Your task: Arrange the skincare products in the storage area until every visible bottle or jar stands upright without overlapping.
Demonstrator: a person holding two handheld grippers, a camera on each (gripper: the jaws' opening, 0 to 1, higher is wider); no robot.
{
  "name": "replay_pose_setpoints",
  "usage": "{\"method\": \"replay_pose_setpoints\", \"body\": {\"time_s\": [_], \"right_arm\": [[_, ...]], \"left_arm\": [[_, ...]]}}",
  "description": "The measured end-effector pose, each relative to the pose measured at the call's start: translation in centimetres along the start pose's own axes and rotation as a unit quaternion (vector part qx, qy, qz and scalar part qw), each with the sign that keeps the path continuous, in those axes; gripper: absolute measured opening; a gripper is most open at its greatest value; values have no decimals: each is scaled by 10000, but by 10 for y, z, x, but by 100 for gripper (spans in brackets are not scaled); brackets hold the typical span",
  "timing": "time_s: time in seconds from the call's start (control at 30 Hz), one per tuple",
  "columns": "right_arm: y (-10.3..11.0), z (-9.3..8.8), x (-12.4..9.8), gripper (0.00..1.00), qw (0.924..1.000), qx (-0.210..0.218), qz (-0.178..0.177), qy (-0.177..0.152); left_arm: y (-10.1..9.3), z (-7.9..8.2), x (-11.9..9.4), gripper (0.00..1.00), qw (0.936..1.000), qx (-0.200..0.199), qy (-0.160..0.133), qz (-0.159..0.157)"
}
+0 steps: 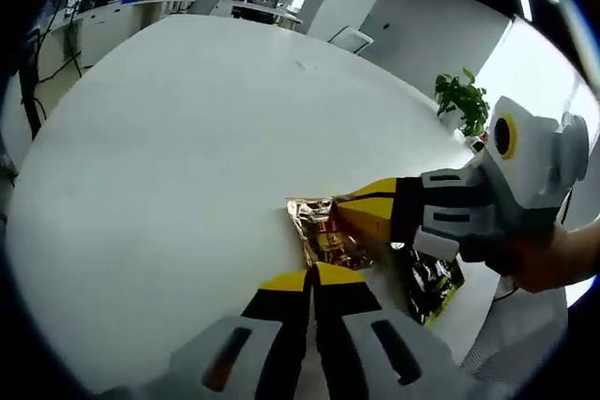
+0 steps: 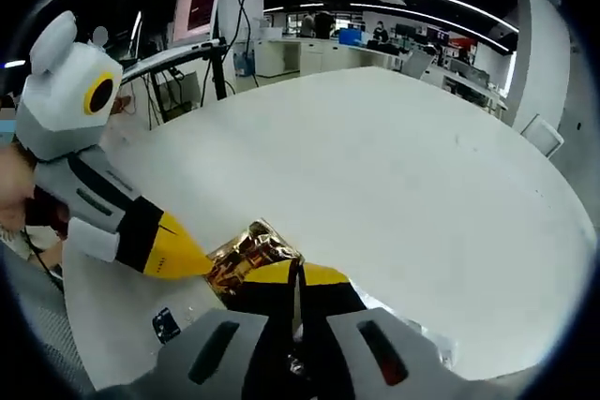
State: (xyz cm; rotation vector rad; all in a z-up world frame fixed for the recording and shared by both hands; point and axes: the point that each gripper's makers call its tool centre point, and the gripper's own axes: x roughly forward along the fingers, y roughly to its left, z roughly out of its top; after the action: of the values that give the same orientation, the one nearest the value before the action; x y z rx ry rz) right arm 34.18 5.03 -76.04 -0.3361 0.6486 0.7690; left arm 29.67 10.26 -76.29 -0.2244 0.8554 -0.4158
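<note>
1. Left gripper (image 1: pixel 312 275): low over the white surface (image 1: pixel 169 156), yellow-tipped jaws pressed together, tips touching the near edge of the gold foil packet (image 1: pixel 323 231).
2. Right gripper (image 2: pixel 298 274): reaching in from the packet's opposite side, jaws clenched on the foil packet's (image 2: pixel 246 255) edge.
3. Hand (image 1: pixel 544 259): wrapped around the right gripper's body, behind the packet.
4. Packet: crumpled, lying flat on the surface near its edge; print illegible.
5. Potted plant (image 1: pixel 463 100): well beyond the packet.
</note>
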Motion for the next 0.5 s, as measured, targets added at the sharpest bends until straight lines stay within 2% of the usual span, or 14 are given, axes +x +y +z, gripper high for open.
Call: {"method": "replay_pose_setpoints", "body": {"time_s": [0.1,0.17,0.2,0.27,0.33,0.43,0.5], "right_arm": [[0,-2,1,2,9999,-119,-20,25],[0,-3,2,2,9998,-190,-28,52],[0,-4,2,1,9998,-215,-31,51],[-1,-4,3,1,9999,-167,-26,25],[-1,-3,2,1,9998,-206,-30,20],[-1,-3,4,2,9998,-187,-44,21],[-1,-3,3,1,9998,-182,-54,15]], "left_arm": [[-4,2,-1,2,9967,806,29,86],[-2,3,0,3,9922,1239,65,148],[-1,5,-2,4,9885,1487,92,276],[-1,13,-3,4,9836,1768,-33,361],[-4,23,-4,11,9793,1977,-166,399],[-15,34,3,17,9703,2394,-326,153],[-21,34,10,16,9647,2620,-238,78]]}}
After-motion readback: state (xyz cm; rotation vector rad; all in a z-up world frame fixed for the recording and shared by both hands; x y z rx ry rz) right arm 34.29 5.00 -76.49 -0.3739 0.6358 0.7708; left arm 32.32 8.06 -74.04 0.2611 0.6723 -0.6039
